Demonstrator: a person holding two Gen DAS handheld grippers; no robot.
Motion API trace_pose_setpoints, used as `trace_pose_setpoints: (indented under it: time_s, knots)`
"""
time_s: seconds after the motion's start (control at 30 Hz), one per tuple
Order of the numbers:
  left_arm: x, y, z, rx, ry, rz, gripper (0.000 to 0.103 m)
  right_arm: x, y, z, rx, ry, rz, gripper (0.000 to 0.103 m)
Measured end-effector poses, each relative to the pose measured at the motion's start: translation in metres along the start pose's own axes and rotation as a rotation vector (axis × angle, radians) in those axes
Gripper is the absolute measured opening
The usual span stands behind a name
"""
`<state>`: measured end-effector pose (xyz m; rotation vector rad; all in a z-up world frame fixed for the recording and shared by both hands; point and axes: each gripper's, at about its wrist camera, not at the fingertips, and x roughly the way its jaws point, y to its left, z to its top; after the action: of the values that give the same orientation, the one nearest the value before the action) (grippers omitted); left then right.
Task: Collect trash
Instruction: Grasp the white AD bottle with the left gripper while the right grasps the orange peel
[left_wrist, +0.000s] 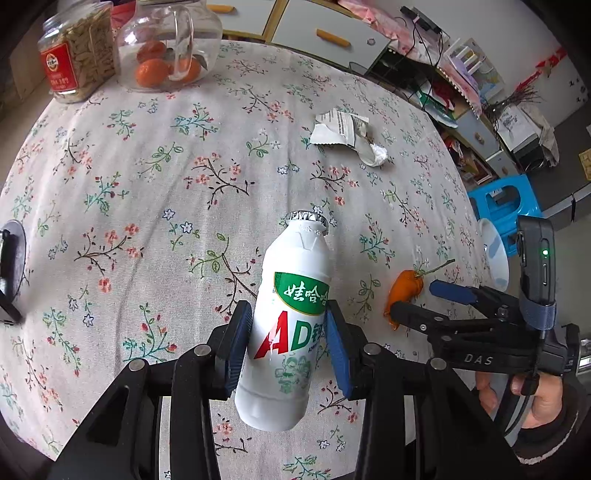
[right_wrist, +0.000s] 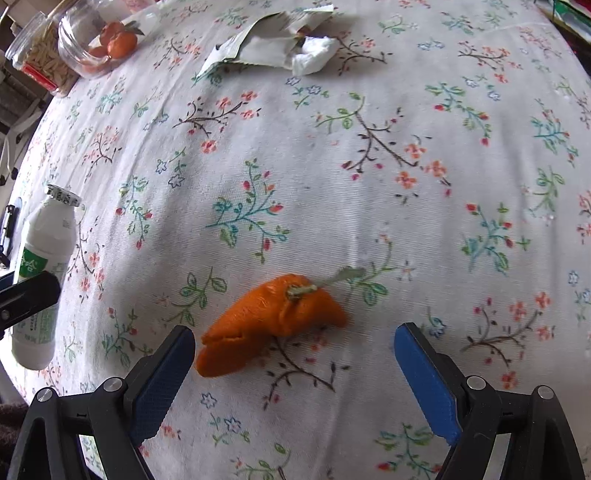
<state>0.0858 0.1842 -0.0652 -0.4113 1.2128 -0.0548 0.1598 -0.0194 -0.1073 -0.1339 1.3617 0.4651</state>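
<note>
My left gripper (left_wrist: 288, 343) is shut on a white AD milk bottle (left_wrist: 288, 325) with a foil top, held above the floral tablecloth; the bottle also shows at the left of the right wrist view (right_wrist: 44, 266). My right gripper (right_wrist: 295, 369) is open, its blue pads either side of an orange peel (right_wrist: 269, 325) with a stem lying on the cloth. The peel (left_wrist: 402, 291) and right gripper (left_wrist: 424, 299) show at the right of the left wrist view. A crumpled white wrapper with tissue (left_wrist: 347, 136) lies farther back, and also shows in the right wrist view (right_wrist: 280, 44).
A jar of seeds (left_wrist: 77, 51) and a glass jar with oranges (left_wrist: 166, 48) stand at the far left of the round table (left_wrist: 147, 166). A white dish (left_wrist: 495, 254) sits at the right edge. A blue stool (left_wrist: 506, 203) and cluttered cabinets lie beyond.
</note>
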Motion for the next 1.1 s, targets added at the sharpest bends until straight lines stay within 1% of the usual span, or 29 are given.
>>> trace_pose_setpoints:
  time_s: [0.2,0.4,0.47,0.67,0.77,0.83,0.97,1.03,1.1]
  knots:
    - [0.000,-0.002,-0.001,0.000,0.002,-0.002,0.042,0.009,0.009,0.006,-0.023,-0.007,-0.053,0.091]
    - [0.002,-0.002,-0.001,-0.002,0.003,-0.002,0.042,0.010,0.012,0.006,-0.021,-0.010,-0.075,0.091]
    - [0.002,-0.002,-0.001,-0.003,0.004,-0.003,0.042,0.012,0.016,0.008,-0.025,-0.011,-0.078,0.089]
    - [0.006,-0.006,-0.001,0.003,0.006,0.000,0.042,0.004,0.013,0.002,-0.051,-0.017,-0.088,0.074]
    - [0.009,-0.008,0.000,0.005,0.010,0.004,0.042,0.002,0.014,0.000,-0.070,-0.019,-0.098,0.062]
    - [0.010,-0.009,0.000,0.003,0.010,0.004,0.042,0.001,0.015,-0.001,-0.083,-0.023,-0.109,0.050]
    - [0.009,-0.014,0.002,0.003,0.001,-0.001,0.042,-0.001,0.017,0.000,-0.091,-0.024,-0.114,0.041]
    - [0.009,-0.016,0.002,0.001,-0.003,-0.005,0.042,-0.002,0.017,0.000,-0.091,-0.027,-0.113,0.033]
    - [0.009,-0.017,0.003,0.000,-0.004,-0.009,0.042,-0.005,0.018,0.000,-0.089,-0.030,-0.112,0.028]
